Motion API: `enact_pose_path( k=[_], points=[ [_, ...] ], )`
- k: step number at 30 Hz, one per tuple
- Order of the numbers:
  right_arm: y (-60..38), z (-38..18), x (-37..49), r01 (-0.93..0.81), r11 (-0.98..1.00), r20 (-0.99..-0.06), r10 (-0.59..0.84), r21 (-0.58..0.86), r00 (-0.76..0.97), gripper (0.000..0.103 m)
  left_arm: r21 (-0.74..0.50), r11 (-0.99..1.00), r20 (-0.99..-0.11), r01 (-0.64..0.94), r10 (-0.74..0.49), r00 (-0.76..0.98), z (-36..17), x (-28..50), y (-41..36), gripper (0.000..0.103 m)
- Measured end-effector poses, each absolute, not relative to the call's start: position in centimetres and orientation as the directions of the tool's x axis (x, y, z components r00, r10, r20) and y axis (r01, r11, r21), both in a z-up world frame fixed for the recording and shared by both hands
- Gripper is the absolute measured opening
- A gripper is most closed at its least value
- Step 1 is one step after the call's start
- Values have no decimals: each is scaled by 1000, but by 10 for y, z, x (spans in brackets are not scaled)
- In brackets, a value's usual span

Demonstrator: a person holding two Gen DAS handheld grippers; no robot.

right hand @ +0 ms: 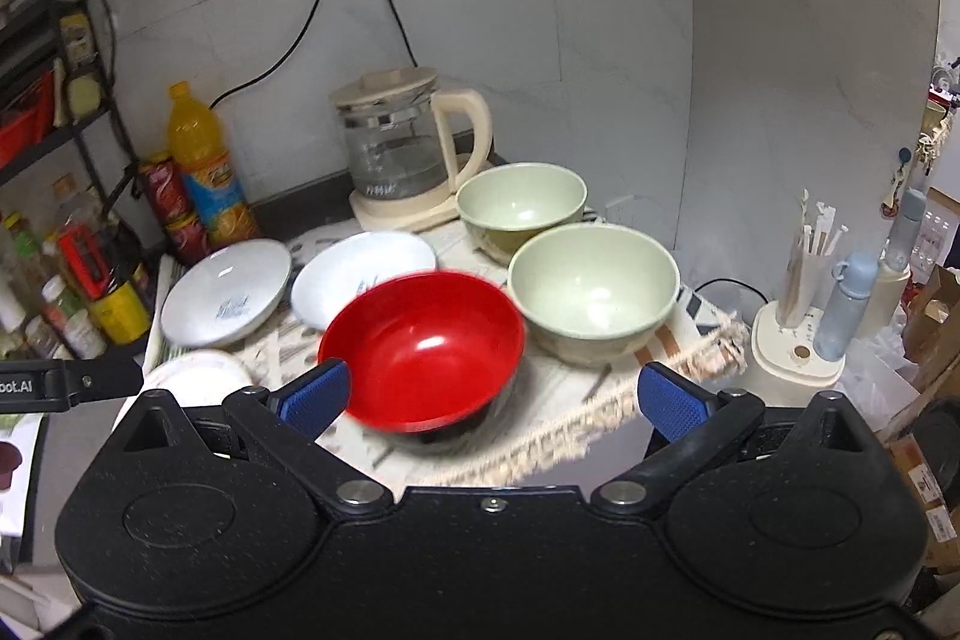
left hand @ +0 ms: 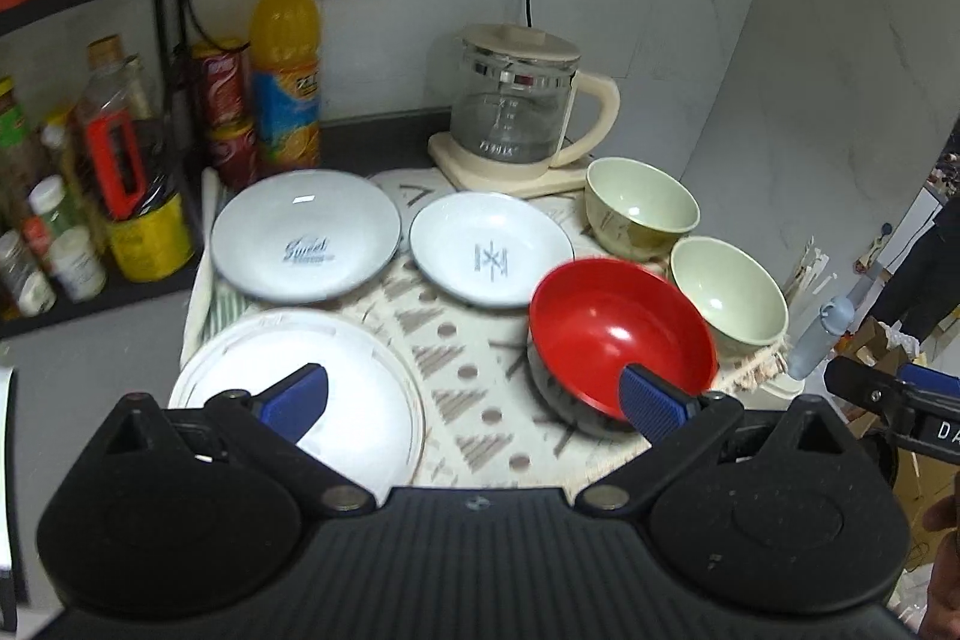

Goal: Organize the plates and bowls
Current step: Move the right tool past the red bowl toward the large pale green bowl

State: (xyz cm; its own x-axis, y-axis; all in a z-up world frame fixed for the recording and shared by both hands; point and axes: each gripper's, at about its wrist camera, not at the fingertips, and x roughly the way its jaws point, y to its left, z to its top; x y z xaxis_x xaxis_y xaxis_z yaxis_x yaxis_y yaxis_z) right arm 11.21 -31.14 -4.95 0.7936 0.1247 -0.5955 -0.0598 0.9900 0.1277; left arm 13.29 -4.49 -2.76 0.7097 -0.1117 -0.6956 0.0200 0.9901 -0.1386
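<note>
On a patterned cloth (left hand: 462,370) lie a red bowl (left hand: 618,334), two pale green bowls (left hand: 726,298) (left hand: 642,208), two white-blue plates (left hand: 306,235) (left hand: 489,247) and a large white plate (left hand: 336,388) at the front left. My left gripper (left hand: 474,400) is open and empty above the cloth, between the large plate and the red bowl. My right gripper (right hand: 492,397) is open and empty, just in front of the red bowl (right hand: 426,346). The green bowls (right hand: 591,289) (right hand: 519,199) and the plates (right hand: 225,301) (right hand: 360,274) lie behind it.
A glass kettle (left hand: 516,106) on a cream base stands at the back by the wall. A juice bottle (left hand: 285,64), cans and a rack of jars (left hand: 72,196) are at the left. A holder with chopsticks and bottles (right hand: 804,316) stands at the right, off the cloth's fringe.
</note>
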Motion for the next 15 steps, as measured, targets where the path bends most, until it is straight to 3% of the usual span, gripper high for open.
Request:
enact_pose_path(
  k=[15],
  points=[
    [-317, -54, 178, 36, 987, -632, 70, 154, 771, 102, -189, 970, -697, 154, -243, 674, -38, 218, -63, 101]
  ],
)
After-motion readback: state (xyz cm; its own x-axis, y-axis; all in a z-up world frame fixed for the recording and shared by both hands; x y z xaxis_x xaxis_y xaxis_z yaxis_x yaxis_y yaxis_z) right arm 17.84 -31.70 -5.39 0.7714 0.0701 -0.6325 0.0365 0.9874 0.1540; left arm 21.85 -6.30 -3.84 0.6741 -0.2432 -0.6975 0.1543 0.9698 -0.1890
